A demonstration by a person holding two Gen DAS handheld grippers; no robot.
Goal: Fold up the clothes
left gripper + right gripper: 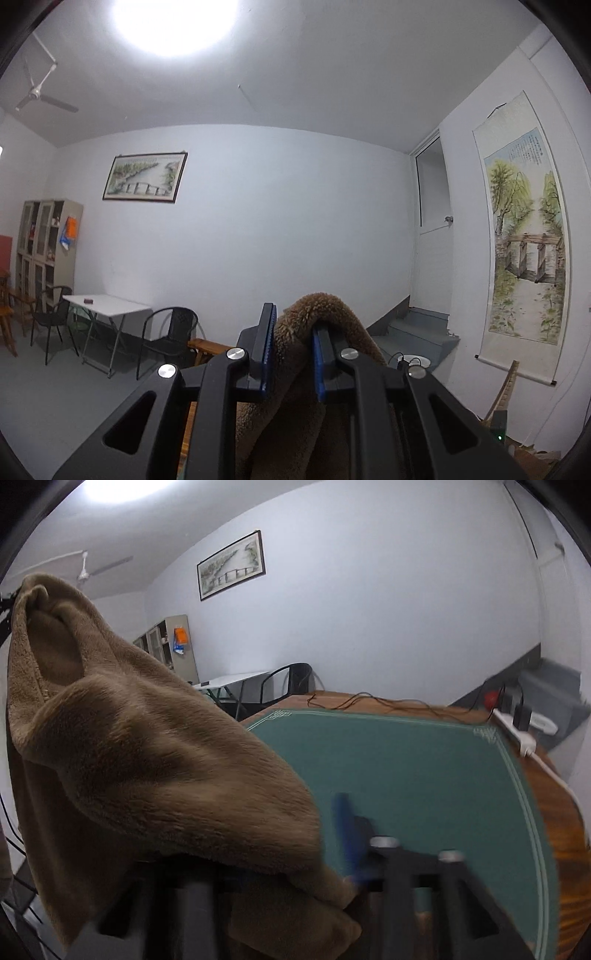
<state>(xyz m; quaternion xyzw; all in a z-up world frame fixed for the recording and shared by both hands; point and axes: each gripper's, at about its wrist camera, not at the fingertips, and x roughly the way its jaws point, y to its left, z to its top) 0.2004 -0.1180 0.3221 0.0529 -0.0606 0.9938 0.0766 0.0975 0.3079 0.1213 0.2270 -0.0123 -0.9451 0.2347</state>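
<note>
Green table mat [424, 775]: spread on wooden tabletop [554, 812], bare beneath the lifted cloth.
Brown fleece garment [147, 746]: raised clear of mat, draped over and hiding left finger of right gripper [295, 842]; clasp there impossible to tell, view blurred.
Left gripper [293, 347]: pointed toward room wall, blue pads [267, 347] clamped on a fold of same garment, pile bulging above fingertips, remainder hanging down between the arms.

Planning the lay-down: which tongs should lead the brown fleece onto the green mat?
Right, probably. The right tongs already overlook the green mat, fleece draped alongside. The left tongs point at the far wall.
</note>
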